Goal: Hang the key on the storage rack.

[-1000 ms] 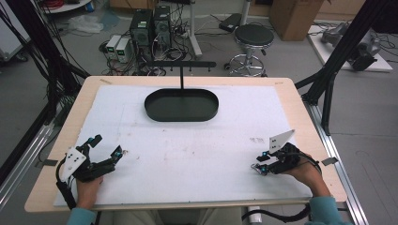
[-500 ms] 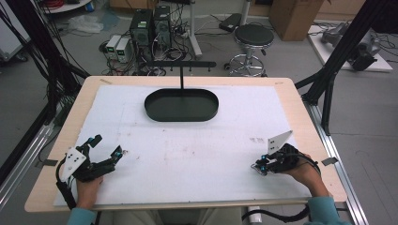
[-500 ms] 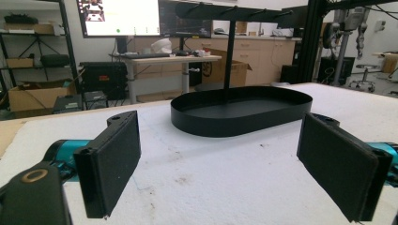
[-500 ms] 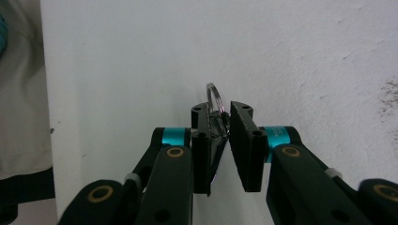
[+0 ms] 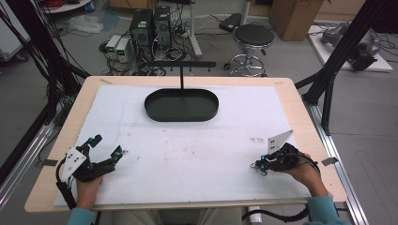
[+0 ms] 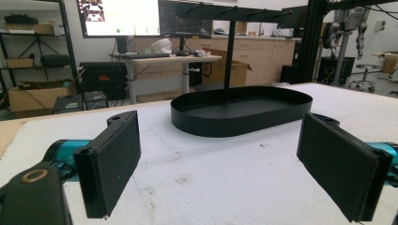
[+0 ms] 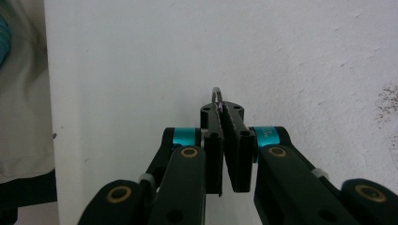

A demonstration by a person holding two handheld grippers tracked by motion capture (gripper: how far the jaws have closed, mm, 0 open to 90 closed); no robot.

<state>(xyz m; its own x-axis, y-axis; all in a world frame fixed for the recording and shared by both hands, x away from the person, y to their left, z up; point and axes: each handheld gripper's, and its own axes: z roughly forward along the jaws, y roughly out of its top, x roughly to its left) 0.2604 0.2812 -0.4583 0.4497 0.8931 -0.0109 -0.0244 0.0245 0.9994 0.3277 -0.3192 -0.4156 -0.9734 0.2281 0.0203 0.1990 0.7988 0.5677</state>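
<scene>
My right gripper [image 5: 259,168] rests low on the white foam mat [image 5: 197,150] near the front right corner. In the right gripper view its jaws [image 7: 221,110] have just been closing and now stand together, pinching a small thin metal ring [image 7: 217,95] whose curved edge pokes out past the tips. My left gripper [image 5: 107,145] sits at the front left of the mat, open wide. In the left gripper view the left gripper [image 6: 219,136] has nothing between its pads [image 6: 112,159].
A black oval tray [image 5: 155,112] lies at the back middle of the mat, a black post [image 5: 182,77] with a hook bar rising from its far side; the tray [image 6: 234,126] is also ahead of the left jaws. Black frame legs flank the table.
The right gripper's jaws have drawn together. Both hands stayed where they were, and the left gripper is as open as before.
</scene>
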